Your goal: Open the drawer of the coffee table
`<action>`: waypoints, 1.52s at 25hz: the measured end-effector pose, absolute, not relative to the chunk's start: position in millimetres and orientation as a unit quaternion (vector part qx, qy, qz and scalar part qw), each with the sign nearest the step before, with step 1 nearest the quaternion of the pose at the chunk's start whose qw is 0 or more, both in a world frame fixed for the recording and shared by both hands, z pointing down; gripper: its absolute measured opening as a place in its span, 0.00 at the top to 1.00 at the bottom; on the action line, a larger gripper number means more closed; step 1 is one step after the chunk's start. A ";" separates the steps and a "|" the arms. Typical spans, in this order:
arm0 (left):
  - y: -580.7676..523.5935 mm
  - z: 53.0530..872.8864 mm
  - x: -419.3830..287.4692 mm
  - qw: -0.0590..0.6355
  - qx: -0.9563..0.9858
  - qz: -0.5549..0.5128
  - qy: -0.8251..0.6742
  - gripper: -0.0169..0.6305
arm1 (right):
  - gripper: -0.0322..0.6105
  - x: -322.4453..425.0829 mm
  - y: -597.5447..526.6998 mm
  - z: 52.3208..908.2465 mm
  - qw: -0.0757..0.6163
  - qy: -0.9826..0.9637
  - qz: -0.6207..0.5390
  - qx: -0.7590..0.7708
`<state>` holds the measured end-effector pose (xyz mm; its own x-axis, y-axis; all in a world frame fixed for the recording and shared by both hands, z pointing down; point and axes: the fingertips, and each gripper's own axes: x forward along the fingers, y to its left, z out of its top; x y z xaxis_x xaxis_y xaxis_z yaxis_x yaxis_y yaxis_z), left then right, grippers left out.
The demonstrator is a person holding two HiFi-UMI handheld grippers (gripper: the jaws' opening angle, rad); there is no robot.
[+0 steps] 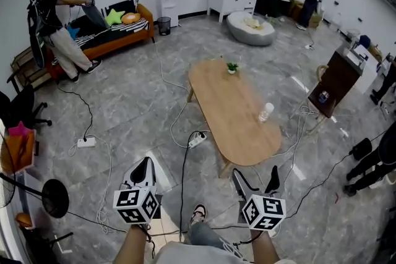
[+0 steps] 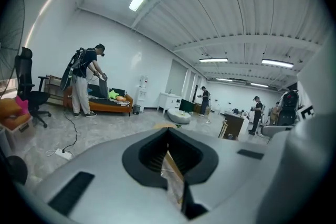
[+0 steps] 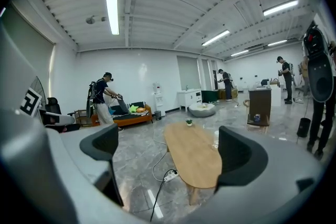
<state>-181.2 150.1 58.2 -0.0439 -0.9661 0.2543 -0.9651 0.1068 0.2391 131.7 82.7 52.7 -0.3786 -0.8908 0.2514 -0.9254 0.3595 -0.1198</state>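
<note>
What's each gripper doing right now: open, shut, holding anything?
Left gripper: closed, jaws together, nothing held.
Right gripper: open, empty, jaws apart, pointing toward the coffee table.

matt wooden coffee table (image 1: 230,109) on glossy stone floor (image 1: 127,111)

Ahead of the right gripper's (image 1: 256,175) jaws, the desk (image 1: 232,114) is plain pale honey wood. The floor (image 1: 136,108) beneath both pairs of jaws is grey, veined like marble. The right gripper and the left gripper (image 1: 145,165) are light grey, black at the jaws, each with a cube of black-and-white squares. Far beyond the left jaws is an orange sofa (image 1: 127,39) with a striped cover and a green star cushion (image 1: 114,17).
</note>
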 end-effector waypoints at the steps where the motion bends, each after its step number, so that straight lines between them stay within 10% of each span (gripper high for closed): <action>1: 135.8 59.6 -182.7 0.179 0.669 0.000 -0.721 0.98 | 0.04 130.1 68.6 53.6 0.073 -0.820 0.122 0.554; 38: -119.0 95.6 -95.6 0.195 0.837 0.096 -0.503 0.98 | 0.04 191.7 -9.7 106.0 0.080 -0.645 0.196 0.734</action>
<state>-95.6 -119.0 95.6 0.4762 -0.8039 0.3563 -0.8787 -0.4187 0.2294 191.7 -9.7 106.0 0.0912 -0.9160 0.3906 -0.9786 -0.1552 -0.1355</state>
